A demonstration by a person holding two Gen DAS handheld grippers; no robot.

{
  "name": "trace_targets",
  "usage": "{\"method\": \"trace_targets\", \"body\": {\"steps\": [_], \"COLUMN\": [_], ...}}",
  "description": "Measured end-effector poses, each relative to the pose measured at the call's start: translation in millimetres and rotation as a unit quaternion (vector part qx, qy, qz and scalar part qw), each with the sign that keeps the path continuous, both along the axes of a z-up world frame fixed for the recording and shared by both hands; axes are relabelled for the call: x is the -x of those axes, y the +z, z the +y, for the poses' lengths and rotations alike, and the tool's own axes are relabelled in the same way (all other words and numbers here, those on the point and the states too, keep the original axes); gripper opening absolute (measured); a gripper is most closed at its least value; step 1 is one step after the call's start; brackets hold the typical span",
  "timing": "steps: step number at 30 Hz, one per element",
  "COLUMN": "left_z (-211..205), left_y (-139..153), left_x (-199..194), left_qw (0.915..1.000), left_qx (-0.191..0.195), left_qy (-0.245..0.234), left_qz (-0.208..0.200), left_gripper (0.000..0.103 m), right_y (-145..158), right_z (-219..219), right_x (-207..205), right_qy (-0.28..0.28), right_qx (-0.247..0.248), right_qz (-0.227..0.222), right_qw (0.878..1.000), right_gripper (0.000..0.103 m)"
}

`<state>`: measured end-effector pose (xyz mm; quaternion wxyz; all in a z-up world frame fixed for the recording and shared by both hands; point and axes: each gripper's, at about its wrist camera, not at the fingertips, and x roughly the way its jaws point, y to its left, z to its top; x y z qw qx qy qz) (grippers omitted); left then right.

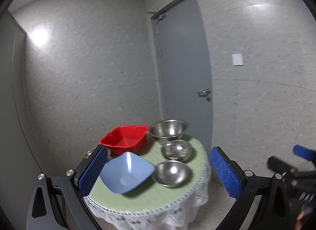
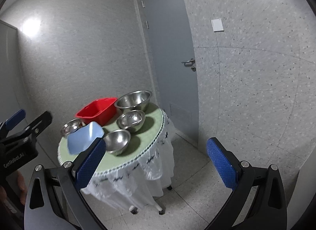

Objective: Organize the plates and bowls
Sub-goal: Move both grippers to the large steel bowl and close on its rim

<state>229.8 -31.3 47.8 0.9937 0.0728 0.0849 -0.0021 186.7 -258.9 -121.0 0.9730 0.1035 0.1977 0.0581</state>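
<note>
Steel bowls and a blue dish sit unstacked on the surface ahead of both grippers, so sorting seems barely begun. Left gripper and right gripper hang wide and empty (nothing touched); next comes closing in on a rim.

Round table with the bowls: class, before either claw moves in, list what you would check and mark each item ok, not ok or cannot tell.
1. Left claw open, nothing held: ok.
2. Right claw open, nothing held: ok.
3. Blue square bowl lying flat: not ok, it is tilted.
4. Three steel bowls on the right upright: nearest, middle, largest: ok.
5. Red tub empty: ok.
6. Small steel bowl behind the blue one empty: cannot tell.
7. Table edge free of overhanging dishes: ok.
</note>
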Motion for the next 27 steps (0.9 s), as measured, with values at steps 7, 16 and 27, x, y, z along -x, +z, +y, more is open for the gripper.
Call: {"method": "trace_targets", "body": {"steps": [7, 16, 27], "left_z": [55.1, 80.3, 50.6], "left_y": [26.5, 39.4, -46.4], "left_x": [-107.6, -225.5, -448.5], "left_qw": [0.9994, 0.9958, 0.9531], "left_qx": [0.026, 0.037, 0.037], "left_qy": [0.013, 0.021, 0.065], "left_qz": [0.019, 0.082, 0.293], "left_gripper": [0.102, 0.102, 0.102], "right_y": [25.9, 41.4, 11.8], "right_z": [35.0, 83.8, 57.7], "right_x": [-91.7, -183.0, -365.7], "right_qy": [0.0, 0.045, 0.091], "right_qx": [-0.001, 0.031, 0.025], "right_qz": [0.003, 0.015, 0.127], "right_qw": [1.0, 0.998, 0.987], "right_gripper": [0.103, 0.103, 0.103]}}
